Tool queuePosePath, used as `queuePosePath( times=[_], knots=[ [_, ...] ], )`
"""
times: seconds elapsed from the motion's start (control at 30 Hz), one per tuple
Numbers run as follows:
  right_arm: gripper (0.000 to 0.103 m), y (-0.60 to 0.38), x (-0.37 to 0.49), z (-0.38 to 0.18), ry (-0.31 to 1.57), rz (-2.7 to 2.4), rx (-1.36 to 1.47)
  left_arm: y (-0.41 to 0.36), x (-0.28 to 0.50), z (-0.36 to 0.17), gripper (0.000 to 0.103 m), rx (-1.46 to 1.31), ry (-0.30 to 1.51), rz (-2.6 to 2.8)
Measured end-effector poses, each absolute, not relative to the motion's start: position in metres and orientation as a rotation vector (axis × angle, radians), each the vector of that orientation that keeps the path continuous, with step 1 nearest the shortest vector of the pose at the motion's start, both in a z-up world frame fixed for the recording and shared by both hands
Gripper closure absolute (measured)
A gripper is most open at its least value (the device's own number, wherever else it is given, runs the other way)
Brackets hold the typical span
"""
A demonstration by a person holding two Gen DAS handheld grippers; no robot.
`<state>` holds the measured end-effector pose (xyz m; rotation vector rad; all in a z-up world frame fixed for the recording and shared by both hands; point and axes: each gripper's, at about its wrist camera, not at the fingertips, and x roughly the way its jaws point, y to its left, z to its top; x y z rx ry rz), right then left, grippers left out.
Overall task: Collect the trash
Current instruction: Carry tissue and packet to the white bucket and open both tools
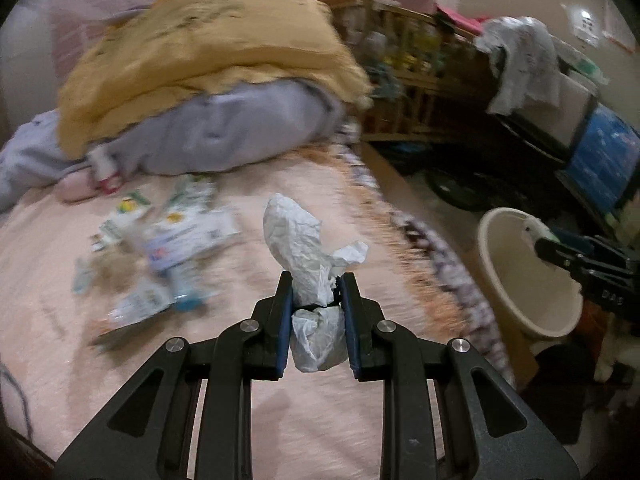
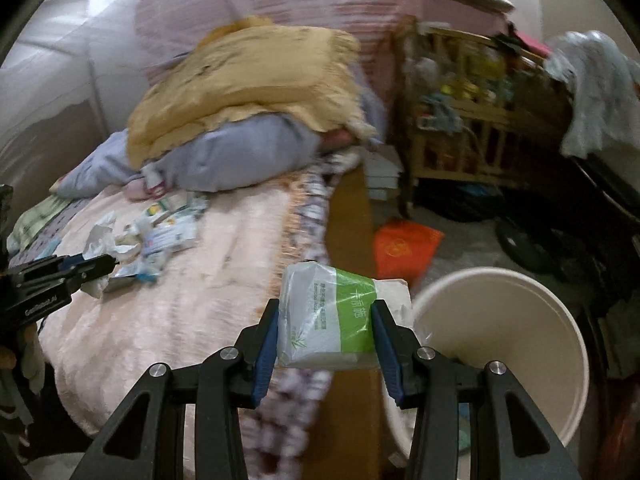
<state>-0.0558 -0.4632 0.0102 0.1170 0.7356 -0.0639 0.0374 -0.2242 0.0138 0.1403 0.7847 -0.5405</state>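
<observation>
Left wrist view shows the left gripper (image 1: 314, 294) clamped on a crumpled white paper wad (image 1: 298, 240) above the pink bedspread (image 1: 240, 360). The right gripper (image 2: 325, 330) squeezes a green-and-white plastic tissue pack (image 2: 328, 316) just beside the round cream plastic bin (image 2: 560, 360) on the floor. More scattered wrappers (image 1: 172, 240) lie on the bedspread.

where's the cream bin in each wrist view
Left wrist: the cream bin sits at the right edge, beside the bed, partly behind the right gripper.
Right wrist: the bin fills the lower right, just right of the held tissue pack.
Shared landmark: the yellow blanket.
</observation>
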Motion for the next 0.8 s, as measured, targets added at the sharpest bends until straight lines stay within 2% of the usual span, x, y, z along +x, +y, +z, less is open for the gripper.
queuePosePath(
  times=[0.63, 0.77, 0.8],
  knots=[
    [0.059, -0.594, -0.087, -0.023, 0.78, -0.332, 0.321, -0.412, 0.032, -0.018, 0.082, 0.054, 0.976, -0.988],
    [0.057, -0.611, -0.089, -0.029, 0.779, -0.359, 0.364, -0.435, 0.027, -0.027, 0.075, 0.041, 0.999, -1.056],
    [0.056, -0.614, -0.089, -0.03, 0.776, -0.366, 0.371, -0.439, 0.027, -0.03, 0.068, 0.032, 1.011, -1.076]
  ],
)
